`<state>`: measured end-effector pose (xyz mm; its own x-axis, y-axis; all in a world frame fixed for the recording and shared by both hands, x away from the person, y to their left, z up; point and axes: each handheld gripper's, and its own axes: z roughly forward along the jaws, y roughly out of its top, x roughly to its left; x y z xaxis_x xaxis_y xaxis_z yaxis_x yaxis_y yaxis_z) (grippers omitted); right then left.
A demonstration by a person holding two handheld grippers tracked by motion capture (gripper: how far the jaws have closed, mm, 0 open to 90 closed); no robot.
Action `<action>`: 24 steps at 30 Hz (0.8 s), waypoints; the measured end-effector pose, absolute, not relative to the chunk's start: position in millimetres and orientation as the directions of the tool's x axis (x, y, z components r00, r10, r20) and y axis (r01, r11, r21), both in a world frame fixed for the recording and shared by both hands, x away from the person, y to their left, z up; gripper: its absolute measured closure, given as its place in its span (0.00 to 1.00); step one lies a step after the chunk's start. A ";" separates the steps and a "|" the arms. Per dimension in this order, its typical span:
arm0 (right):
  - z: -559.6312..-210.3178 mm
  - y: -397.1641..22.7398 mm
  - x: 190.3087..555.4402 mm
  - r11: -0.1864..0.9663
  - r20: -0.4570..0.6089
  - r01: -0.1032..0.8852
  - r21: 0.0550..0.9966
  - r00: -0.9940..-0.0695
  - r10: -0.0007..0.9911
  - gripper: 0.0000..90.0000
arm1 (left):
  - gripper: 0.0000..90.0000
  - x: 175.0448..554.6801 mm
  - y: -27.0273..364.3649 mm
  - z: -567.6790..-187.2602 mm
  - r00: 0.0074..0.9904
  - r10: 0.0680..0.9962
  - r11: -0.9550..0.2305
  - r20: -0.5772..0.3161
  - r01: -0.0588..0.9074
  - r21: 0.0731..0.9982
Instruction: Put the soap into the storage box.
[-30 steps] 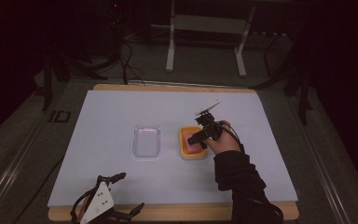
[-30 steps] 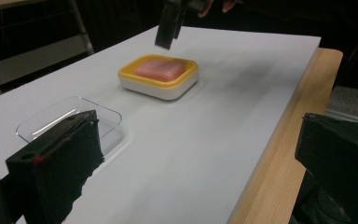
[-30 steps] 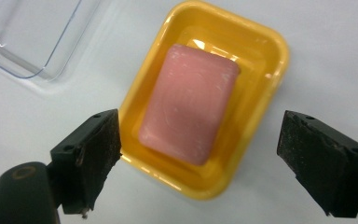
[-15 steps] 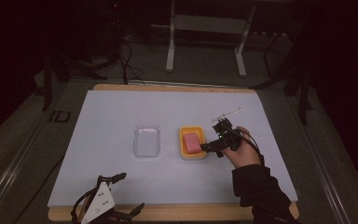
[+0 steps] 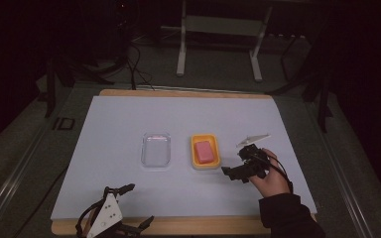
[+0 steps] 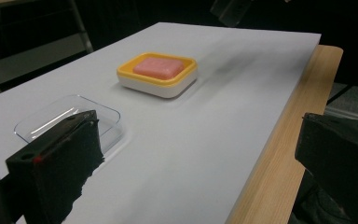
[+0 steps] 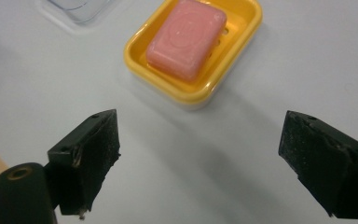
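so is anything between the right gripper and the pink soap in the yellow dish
Nothing visible. The right gripper is open just beside the yellow dish, with bare white table between its jaws and the pink soap. The clear lid lies beyond the dish.

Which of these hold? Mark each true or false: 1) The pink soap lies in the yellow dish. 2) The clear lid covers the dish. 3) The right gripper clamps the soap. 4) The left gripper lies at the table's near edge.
1) True: the pink soap lies in the yellow dish.
2) False: the clear lid lies on the table beside the dish, apart from it.
3) False: the right gripper is open and holds nothing, off to the dish's side.
4) True: the left gripper lies there, open.
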<state>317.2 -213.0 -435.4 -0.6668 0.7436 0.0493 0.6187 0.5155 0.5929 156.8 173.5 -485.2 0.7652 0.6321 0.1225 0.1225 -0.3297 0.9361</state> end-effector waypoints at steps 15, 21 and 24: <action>-455.4 -244.5 292.9 0.484 0.023 0.579 0.656 -0.657 0.754 0.13 | 0.01 156.8 173.1 -485.4 0.765 0.632 -0.332 0.123 0.123 0.935; -462.5 -258.9 287.0 0.452 0.045 0.592 0.667 -0.638 0.769 0.14 | 0.01 156.6 172.5 -485.7 0.767 0.630 -0.335 0.124 0.124 0.934; -467.0 -265.1 283.7 0.454 0.027 0.595 0.663 -0.625 0.780 0.14 | 0.01 156.9 172.2 -486.0 0.767 0.630 -0.332 0.120 0.126 0.935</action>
